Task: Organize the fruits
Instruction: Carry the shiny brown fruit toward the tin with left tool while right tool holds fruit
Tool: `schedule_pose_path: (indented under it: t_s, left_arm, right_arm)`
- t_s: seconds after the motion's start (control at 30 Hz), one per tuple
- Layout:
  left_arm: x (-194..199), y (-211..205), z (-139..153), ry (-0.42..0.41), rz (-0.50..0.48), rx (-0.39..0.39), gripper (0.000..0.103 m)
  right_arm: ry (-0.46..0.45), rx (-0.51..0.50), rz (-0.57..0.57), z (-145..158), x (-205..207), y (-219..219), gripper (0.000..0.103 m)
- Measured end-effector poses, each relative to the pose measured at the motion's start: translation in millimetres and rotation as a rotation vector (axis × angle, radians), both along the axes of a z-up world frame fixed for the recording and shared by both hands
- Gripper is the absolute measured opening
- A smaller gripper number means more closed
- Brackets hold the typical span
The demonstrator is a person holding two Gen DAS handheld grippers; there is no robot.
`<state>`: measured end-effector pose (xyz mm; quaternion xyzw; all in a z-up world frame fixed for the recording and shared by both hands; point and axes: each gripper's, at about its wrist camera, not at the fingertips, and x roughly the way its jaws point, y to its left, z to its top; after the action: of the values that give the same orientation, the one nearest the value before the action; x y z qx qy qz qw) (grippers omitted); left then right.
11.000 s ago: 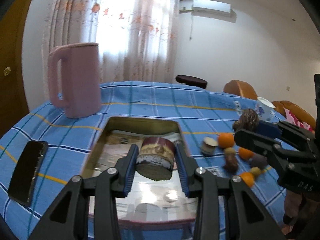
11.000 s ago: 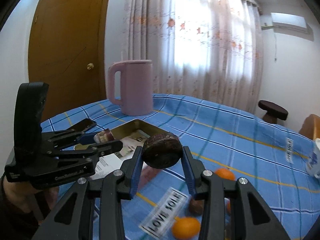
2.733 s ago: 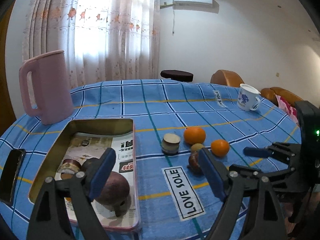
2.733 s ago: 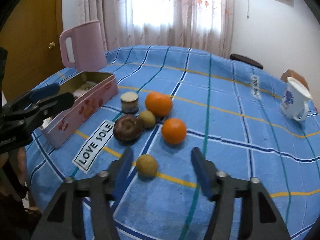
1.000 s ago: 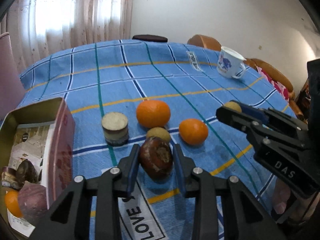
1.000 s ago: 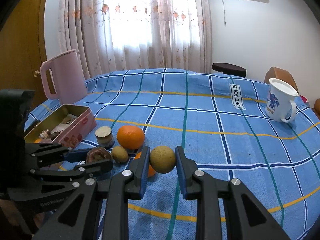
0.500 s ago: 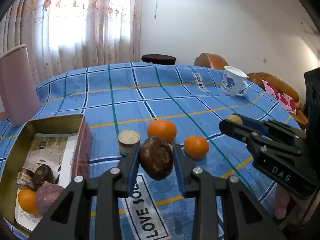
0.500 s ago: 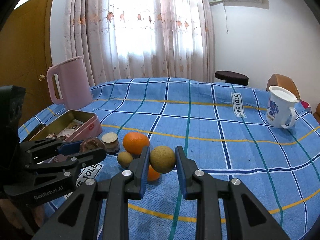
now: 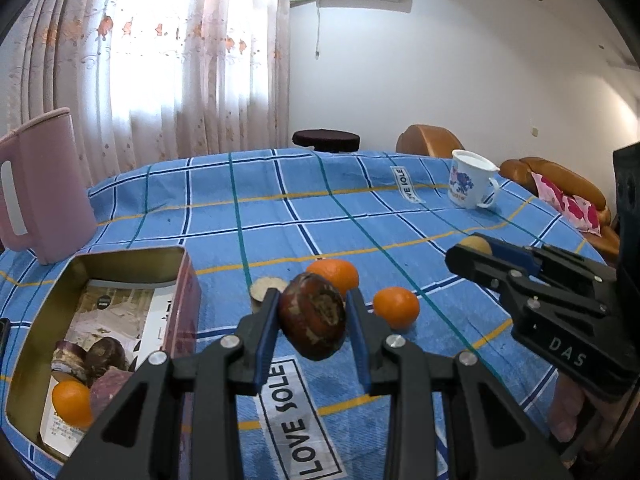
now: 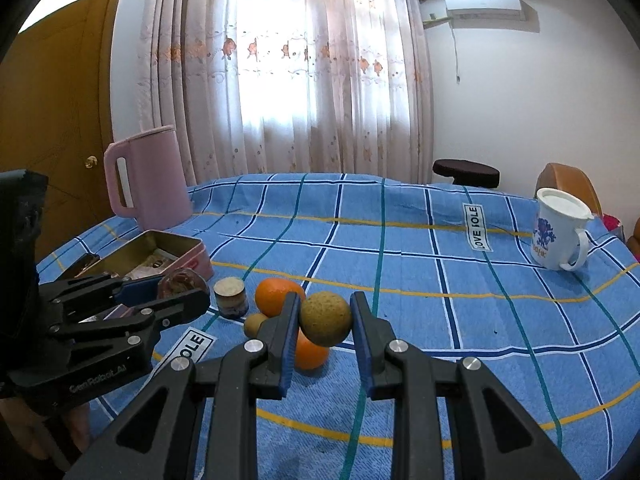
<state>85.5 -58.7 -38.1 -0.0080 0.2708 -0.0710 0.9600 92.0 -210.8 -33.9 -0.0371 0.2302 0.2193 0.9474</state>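
Fruits (image 9: 395, 306) on checked blue tablecloth (image 9: 280, 216), curtained window (image 9: 160, 60)

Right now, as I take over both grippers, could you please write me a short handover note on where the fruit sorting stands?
Left gripper: shut on a dark brown fruit, held above the blue tablecloth.
Right gripper: shut on a tan round fruit, also held off the cloth.
Done: the open tin already holds a small orange and several dark pieces.
Left: both held fruits, then two oranges, a small tan fruit and a short cylindrical piece on the cloth beside the tin.
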Motion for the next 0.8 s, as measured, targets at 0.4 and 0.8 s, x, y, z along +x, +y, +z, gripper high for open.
schedule_pose_path:
  t_s: [0.4, 0.8]
  left_arm:
    - [-9.3, 2.7, 4.7, -0.060, 0.023, -0.002, 0.035]
    - [-20.7, 2.1, 8.9, -0.123, 0.045, 0.005, 0.035]
  right_arm:
    - [-0.052, 0.016, 0.008, 4.1, -9.3, -1.4, 0.027]
    - [-0.106, 0.027, 0.017, 7.7, -17.5, -3.1, 0.027]
